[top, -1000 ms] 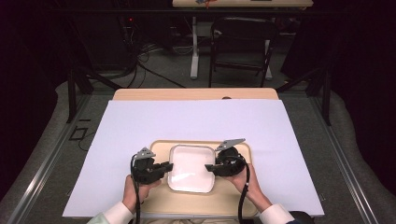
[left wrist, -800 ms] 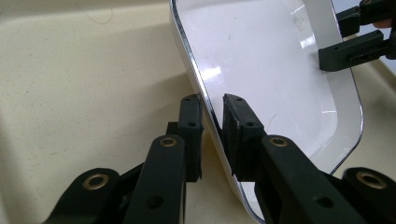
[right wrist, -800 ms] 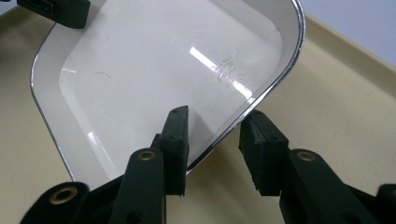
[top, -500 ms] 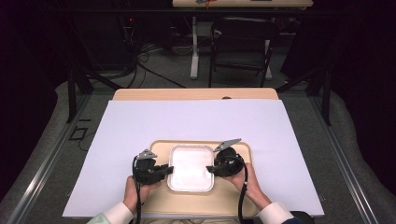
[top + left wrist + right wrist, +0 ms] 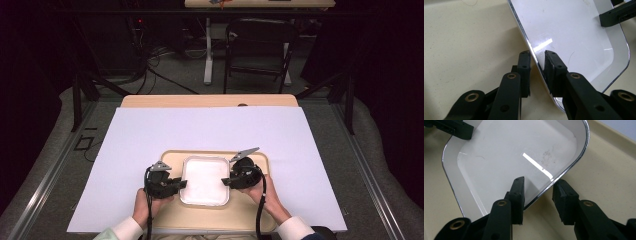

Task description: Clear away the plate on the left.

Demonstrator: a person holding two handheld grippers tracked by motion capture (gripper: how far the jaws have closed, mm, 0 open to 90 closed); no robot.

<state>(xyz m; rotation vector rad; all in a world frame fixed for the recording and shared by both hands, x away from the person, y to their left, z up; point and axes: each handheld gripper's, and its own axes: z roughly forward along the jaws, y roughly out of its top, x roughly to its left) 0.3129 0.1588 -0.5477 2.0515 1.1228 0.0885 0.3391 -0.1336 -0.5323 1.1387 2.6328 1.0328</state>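
Forearms in light sleeves are being brought in from the near edge of the table, each hand wrapped around a gripper and angled inward toward the white dish [image 5: 205, 181], which is lying flat in the middle of the beige tray [image 5: 255, 217]. The left gripper [image 5: 176, 184] is being held at the dish's left rim, the right gripper [image 5: 226, 181] at its right rim, so the two are facing each other across it. In the left gripper view the jaws are being kept narrowly apart astride the chromed rim [image 5: 534, 53], one jaw outside over the tray and the other inside over the dish floor; a sliver of gap is being left on each side, so the rim is not being pinched. In the right gripper view the jaws are being held wider, again astride the rim [image 5: 564, 172], with clear daylight around it. The tray is sitting on a large white sheet [image 5: 150, 135] covering the tabletop, and bare tray surface is being left just beside the dish on both sides, with broad open sheet beyond
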